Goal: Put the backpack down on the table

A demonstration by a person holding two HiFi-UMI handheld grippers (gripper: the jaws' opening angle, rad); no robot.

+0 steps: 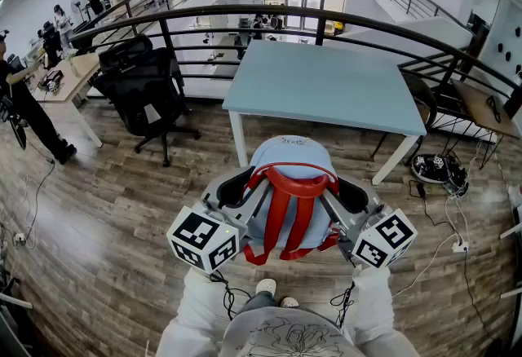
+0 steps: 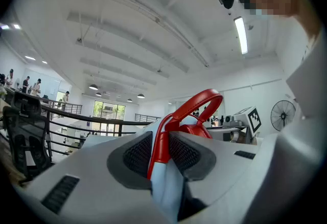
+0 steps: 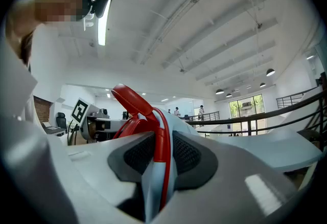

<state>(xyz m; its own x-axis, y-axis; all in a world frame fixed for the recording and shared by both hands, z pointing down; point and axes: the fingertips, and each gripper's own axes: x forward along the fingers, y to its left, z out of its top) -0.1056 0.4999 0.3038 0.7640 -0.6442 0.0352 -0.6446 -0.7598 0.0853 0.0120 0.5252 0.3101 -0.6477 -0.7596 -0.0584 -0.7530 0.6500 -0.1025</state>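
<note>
The backpack (image 1: 289, 164), light blue w/ red trim, is held up in the air over the wood floor (image 1: 122, 209), just short of the pale blue table (image 1: 326, 78); no part of it is set on the tabletop. It is carried upright: the red handle (image 1: 291, 182) is uppermost, the long axis runs roughly top-to-bottom, and the side w/ the 2 red straps (image 1: 281, 229) is turned toward the person. The L gripper (image 2: 161, 154) is closed on the pack's left edge, w/ red strap and blue fabric pinched btwn its pads. The R gripper (image 3: 161, 156) is clamped likewise on the opposite edge. Both are pointed level, facing each other. A small print (image 1: 292, 140) is seen on the pack's far top, too small to be read. Only black-and-white squares are shown on the 2 marker cubes (image 1: 204, 240).
</note>
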